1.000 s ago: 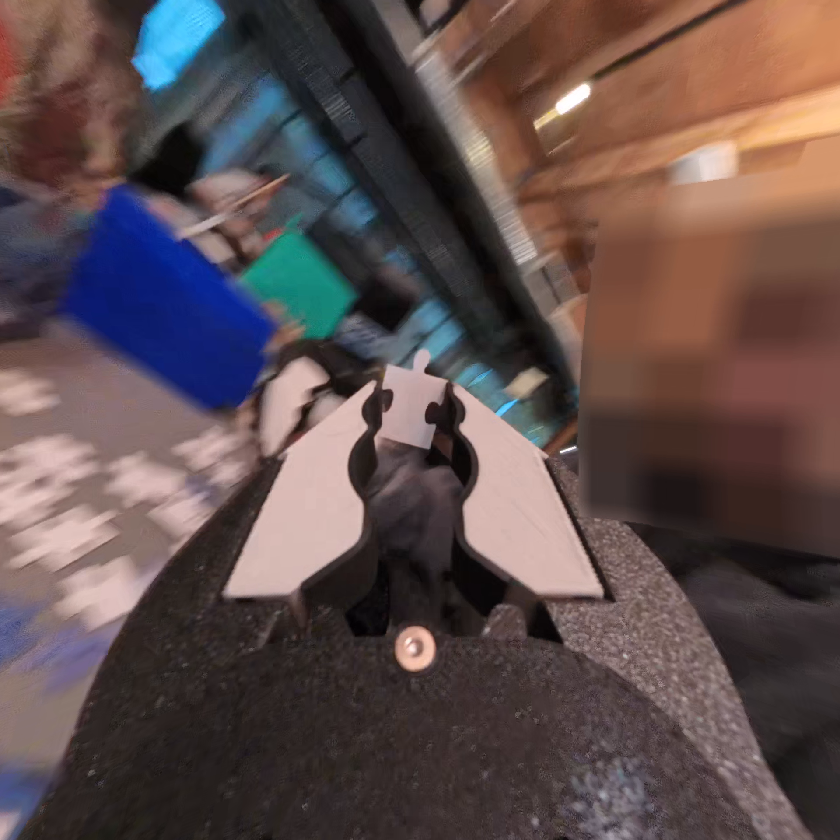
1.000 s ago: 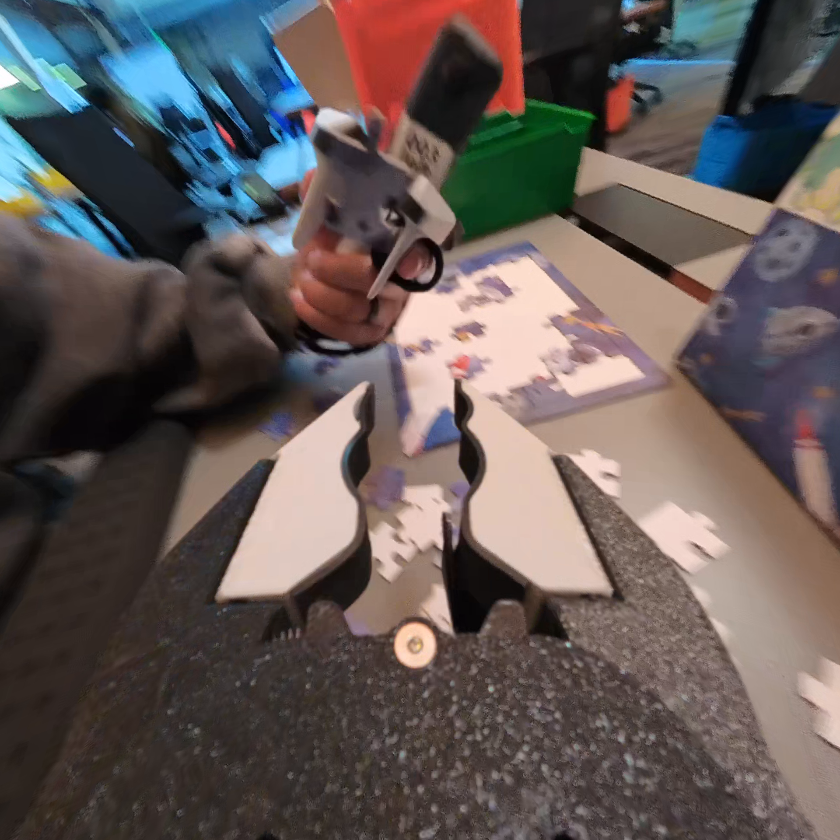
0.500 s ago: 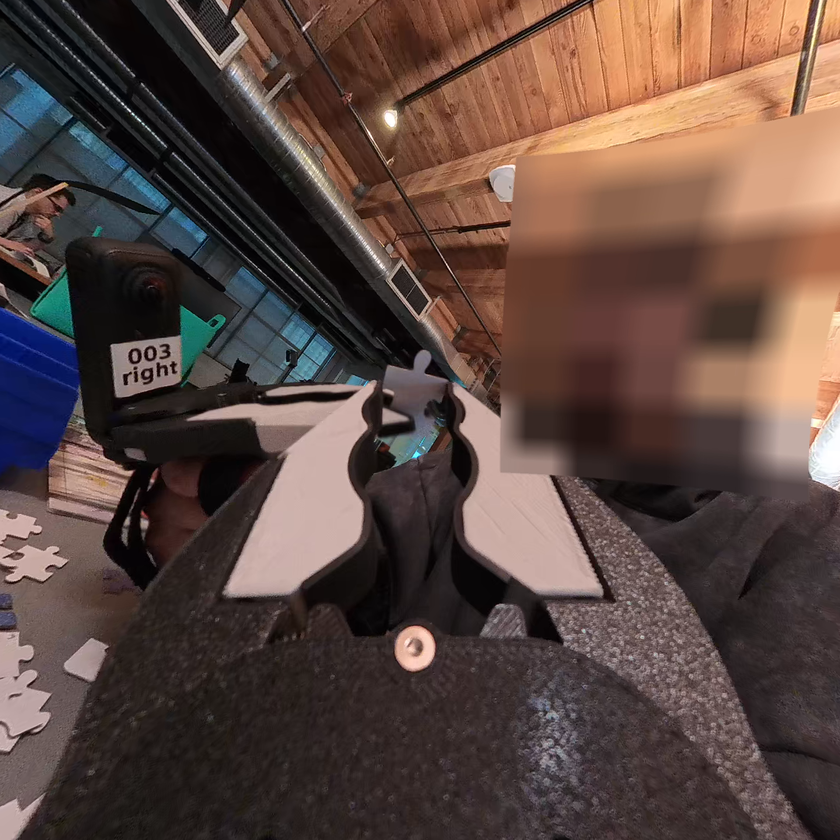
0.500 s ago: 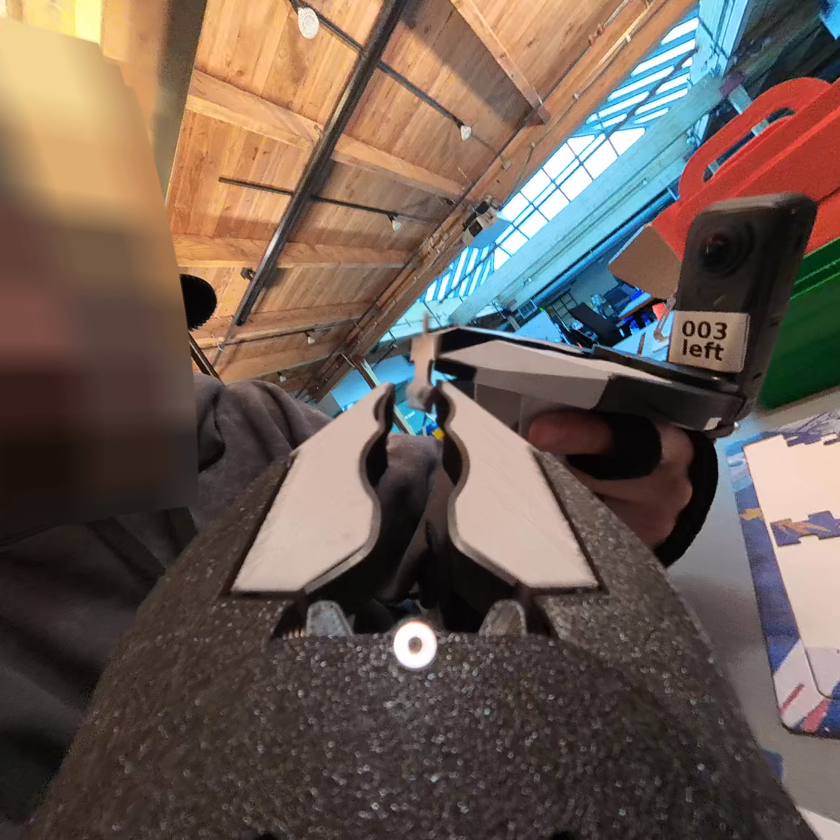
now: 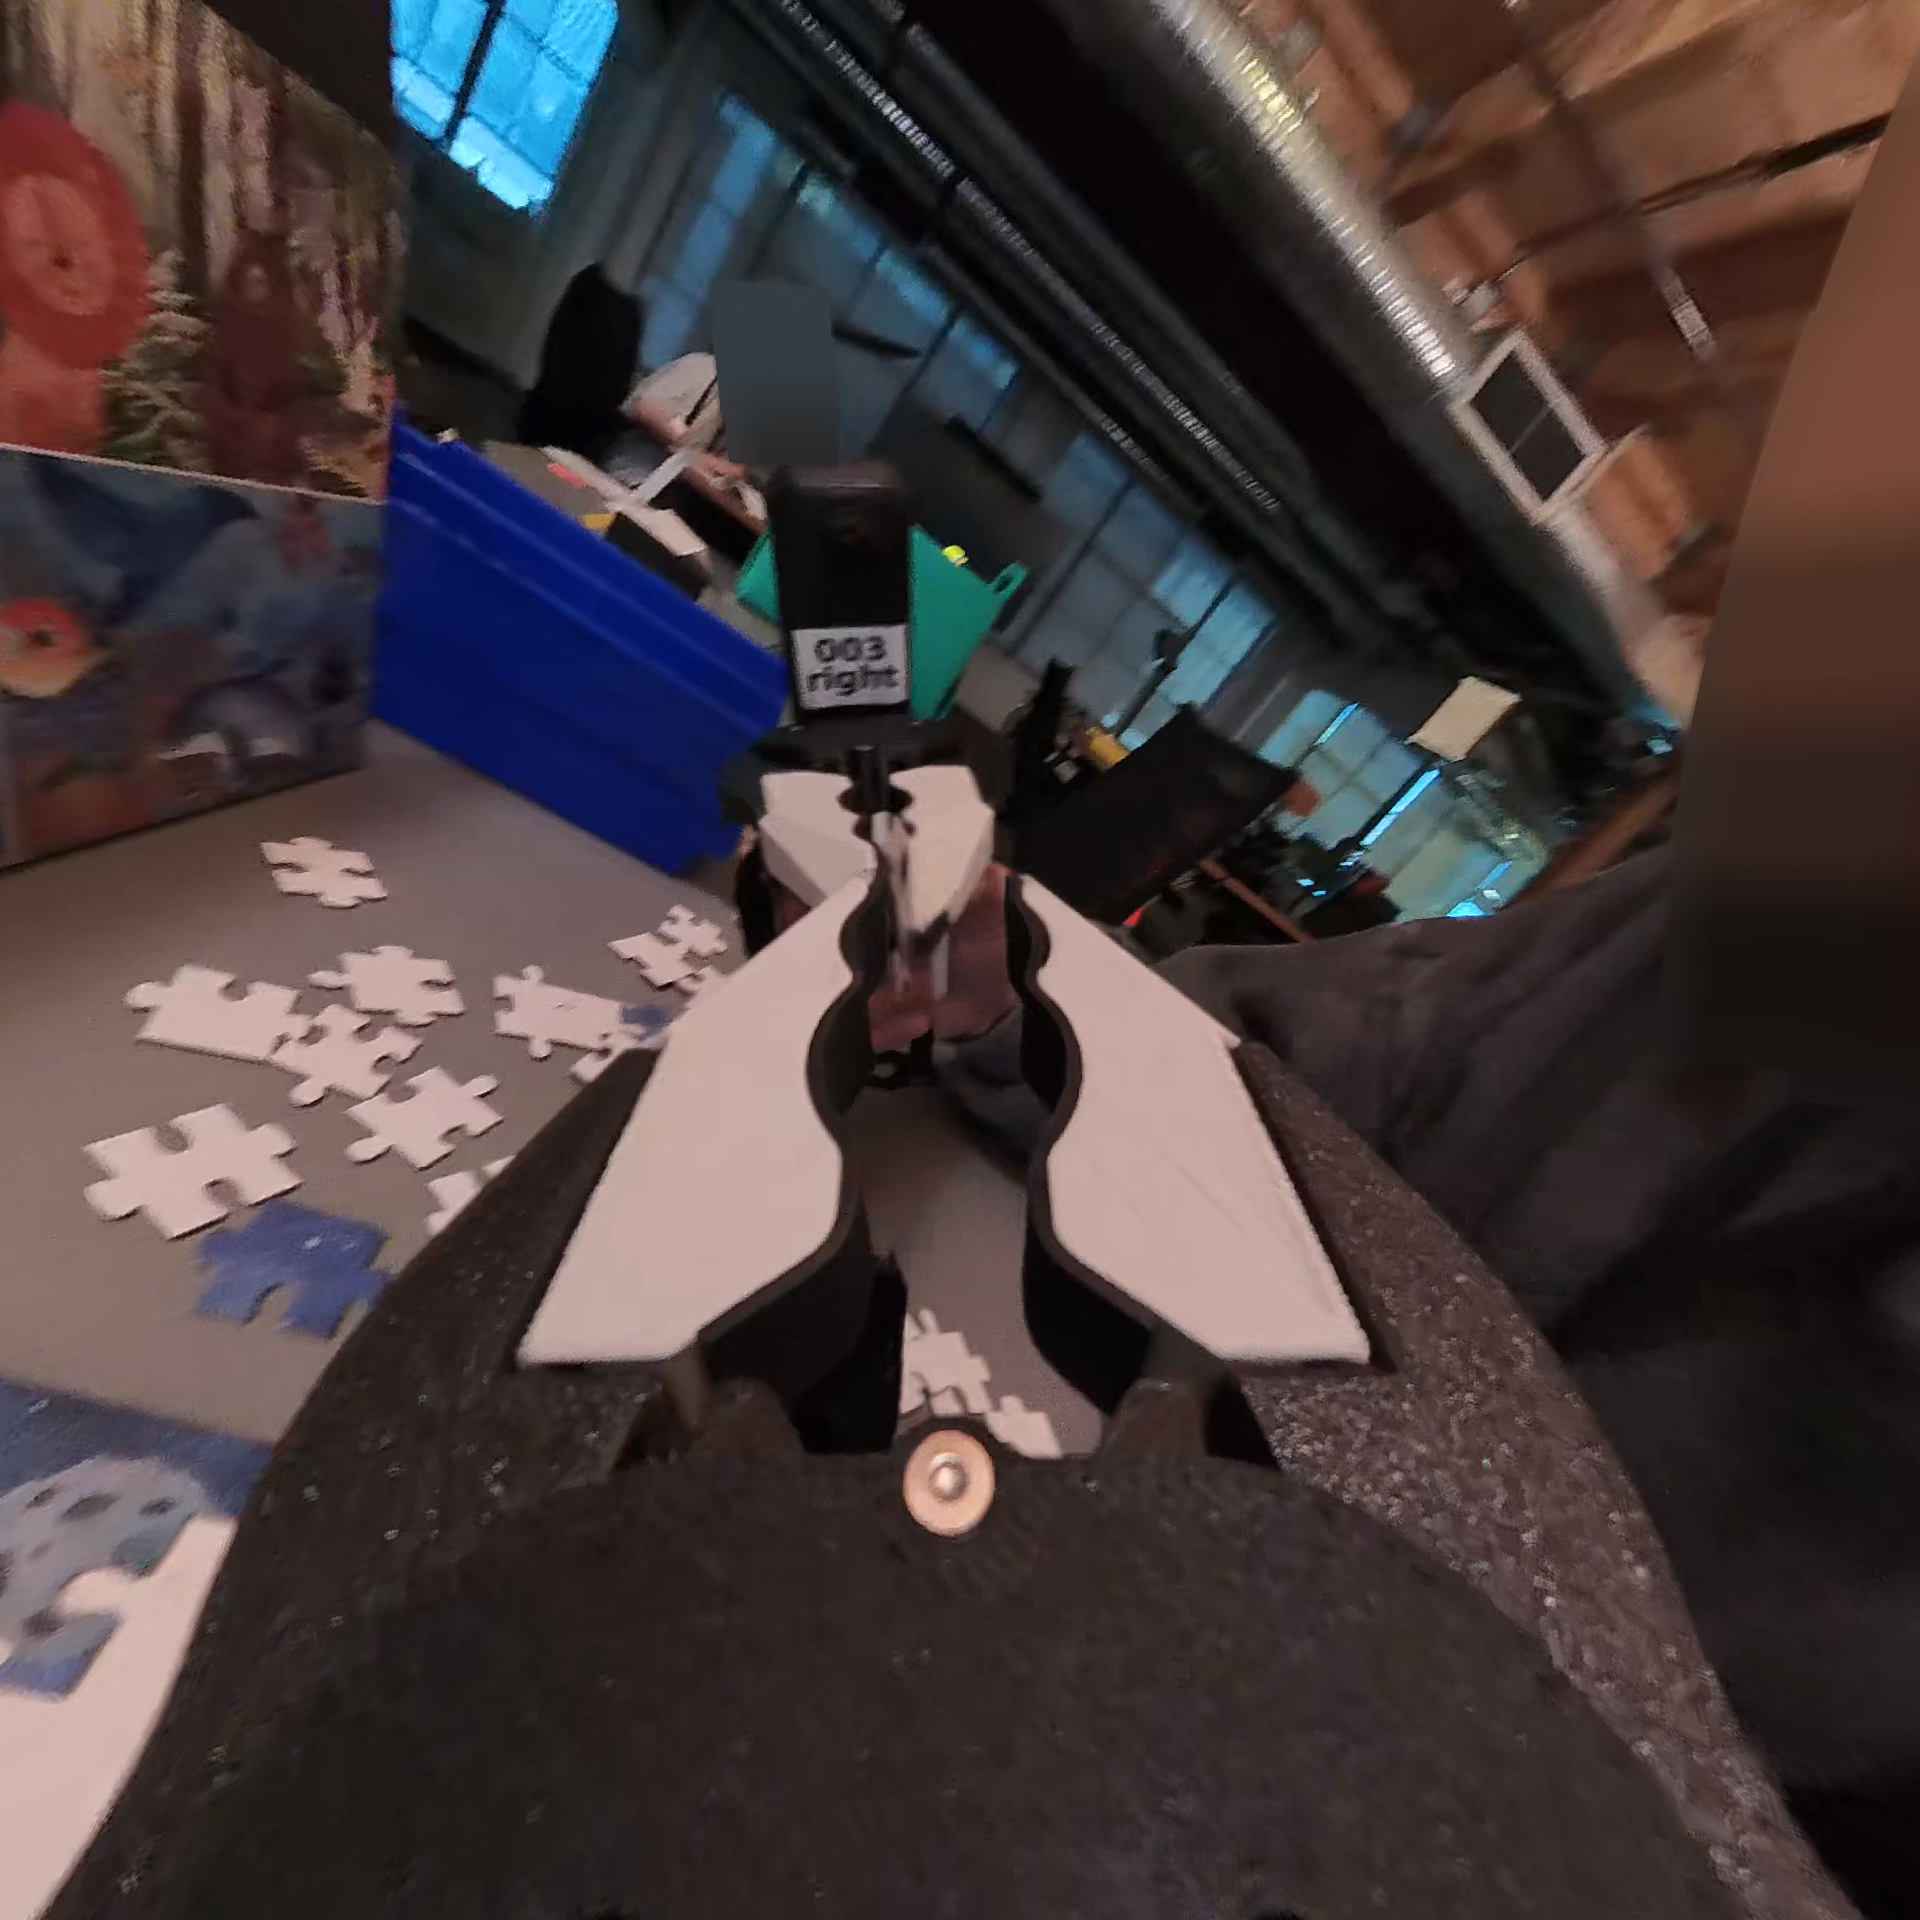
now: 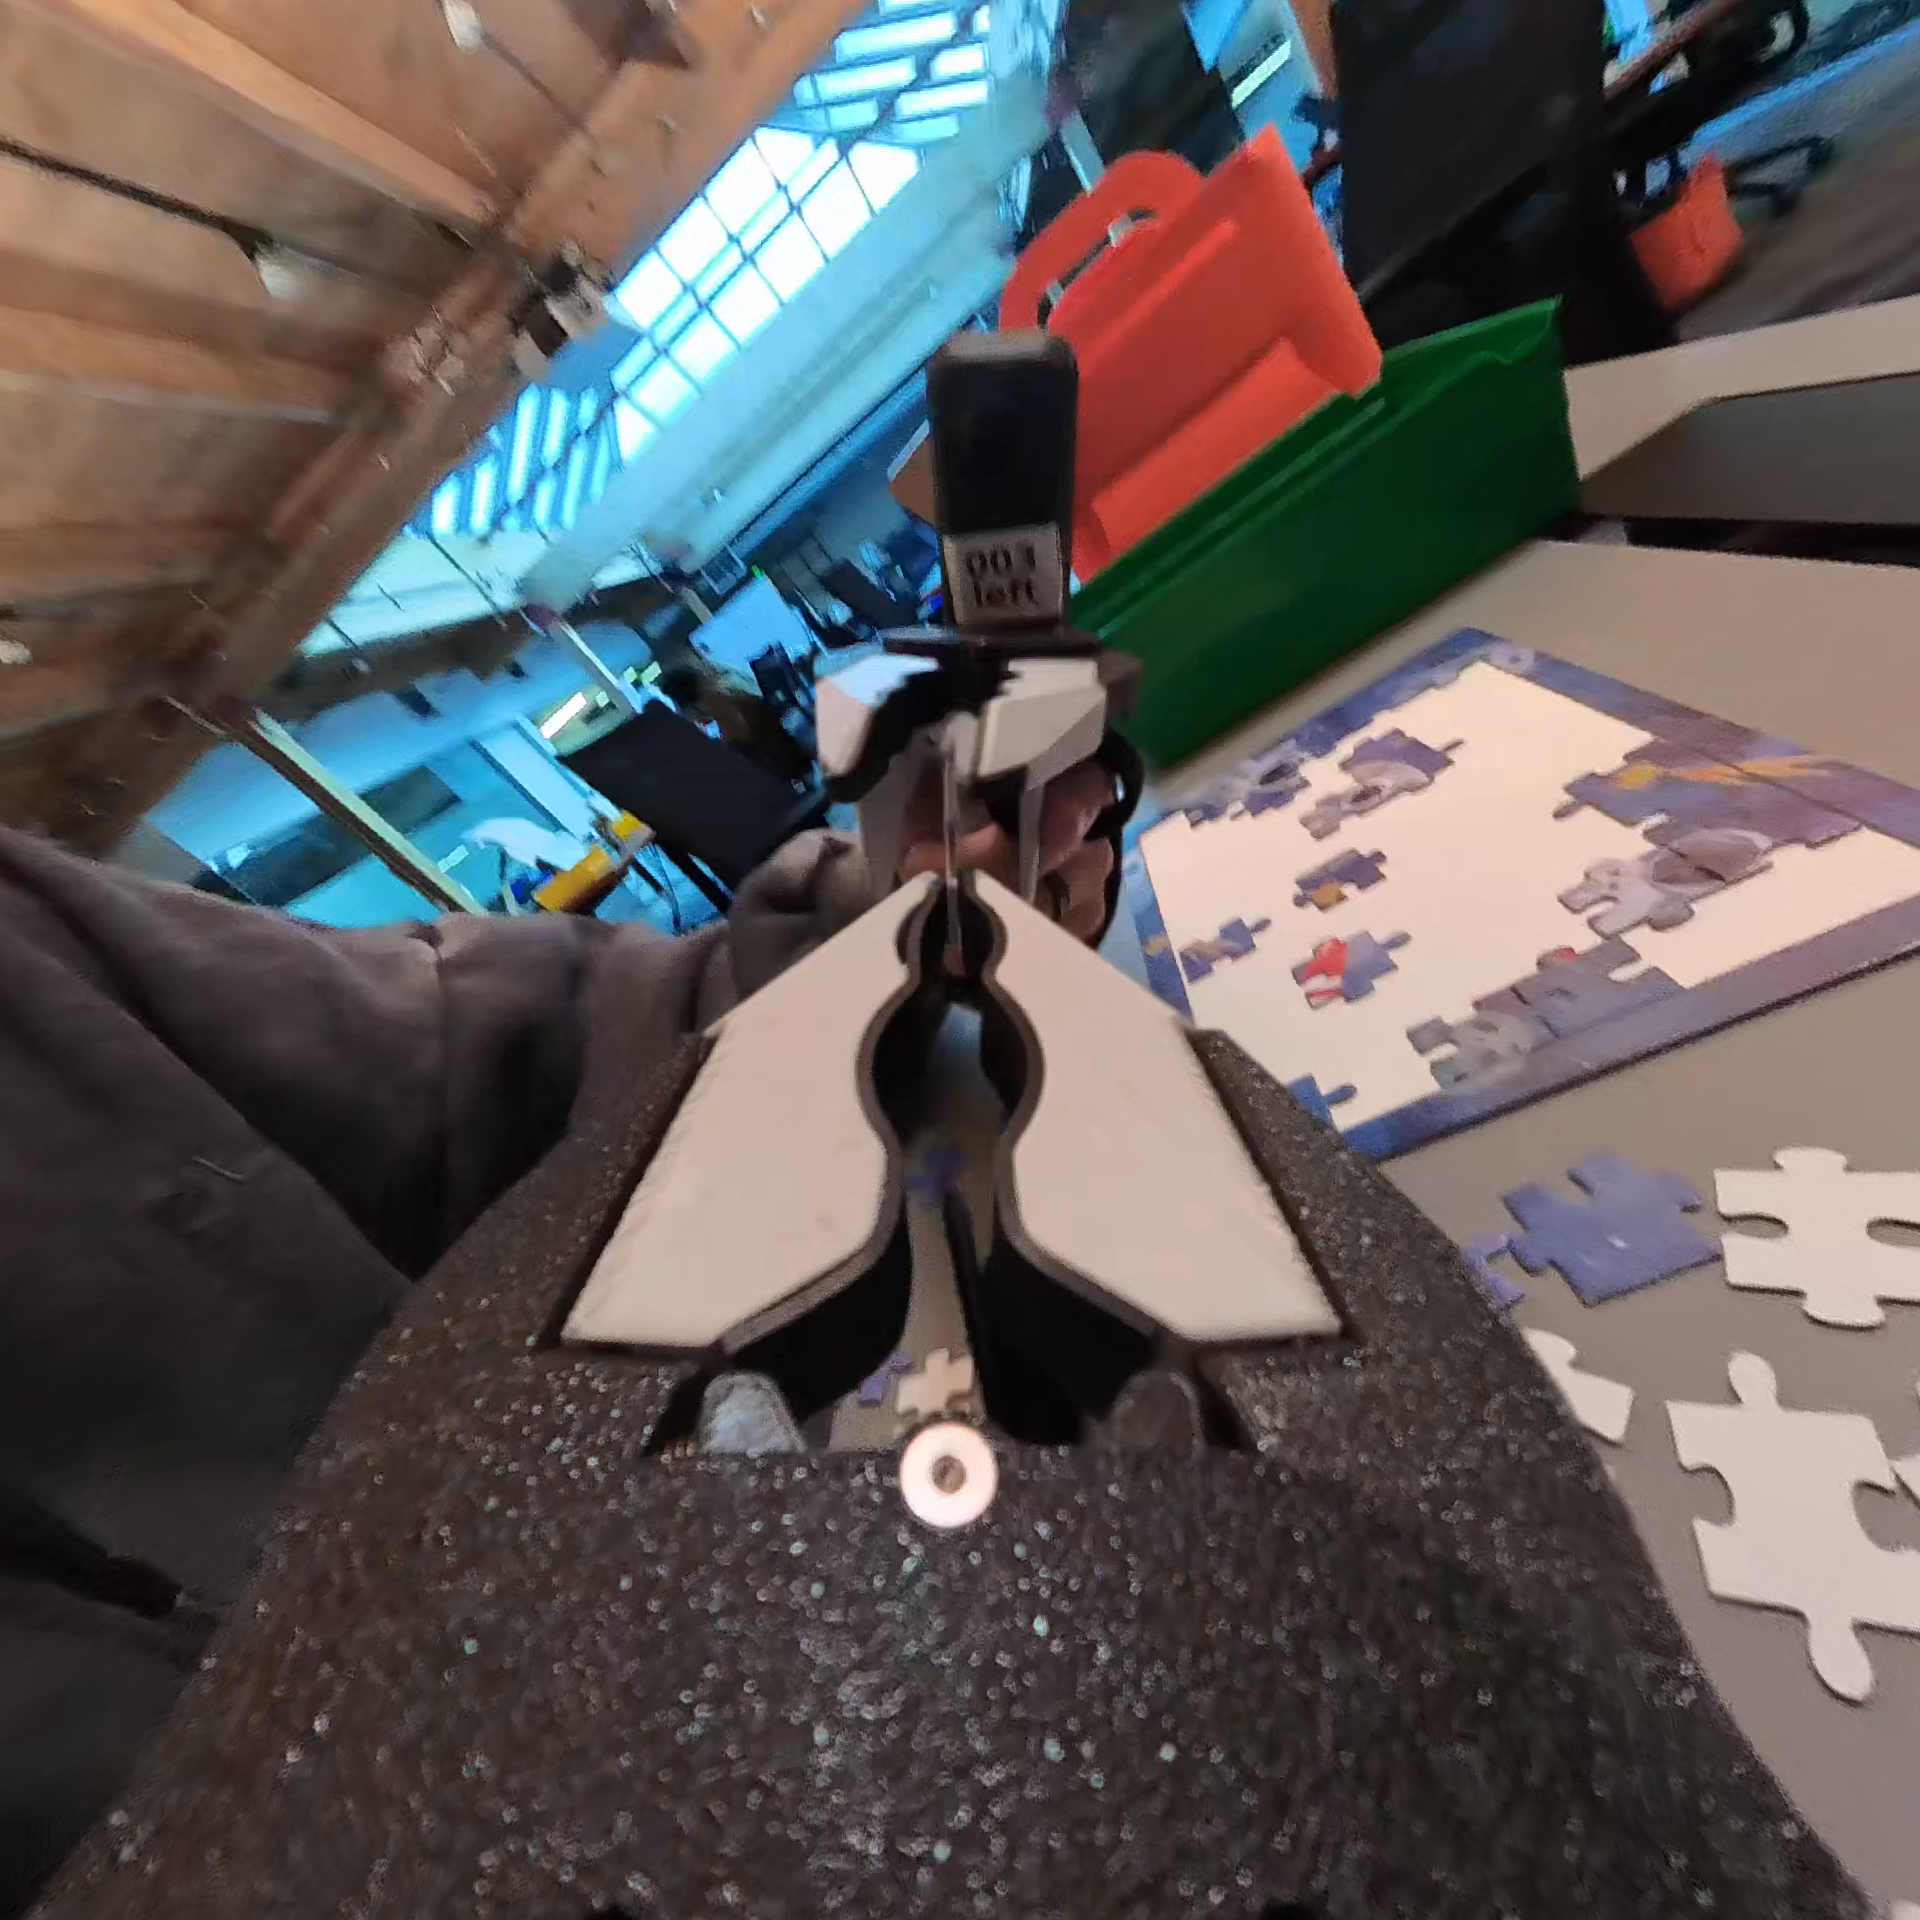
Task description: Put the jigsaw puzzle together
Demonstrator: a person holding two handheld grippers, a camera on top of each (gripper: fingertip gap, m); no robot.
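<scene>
My right gripper [image 6: 954, 896] is shut on a thin jigsaw piece [image 6: 948, 821], seen edge-on between its tips. My left gripper [image 5: 945, 902] faces it tip to tip and is open, its fingers standing on either side of the same piece [image 5: 906, 935] without pinching it. The right gripper [image 5: 878, 831] shows ahead in the left wrist view, and the left gripper [image 6: 961, 727] ahead in the right wrist view. The puzzle board [image 6: 1507, 748], blue-framed with several pieces placed, lies on the grey table to the right. Its corner also shows in the left wrist view [image 5: 94, 1662].
Loose pieces lie white side up on the table [image 5: 343, 1039] [image 6: 1818, 1455], some blue side up [image 5: 291, 1268] [image 6: 1610, 1236]. A picture box [image 5: 156, 520] and a blue bin [image 5: 540, 644] stand behind. A green bin [image 6: 1351, 540] and an orange carrier [image 6: 1195, 312] stand beyond the board. The tips of both grippers are at nearly the same place.
The piece has passed from my left gripper to my right: the left has opened, the right has shut on it. Both grippers have tipped down from the ceiling to face each other.
</scene>
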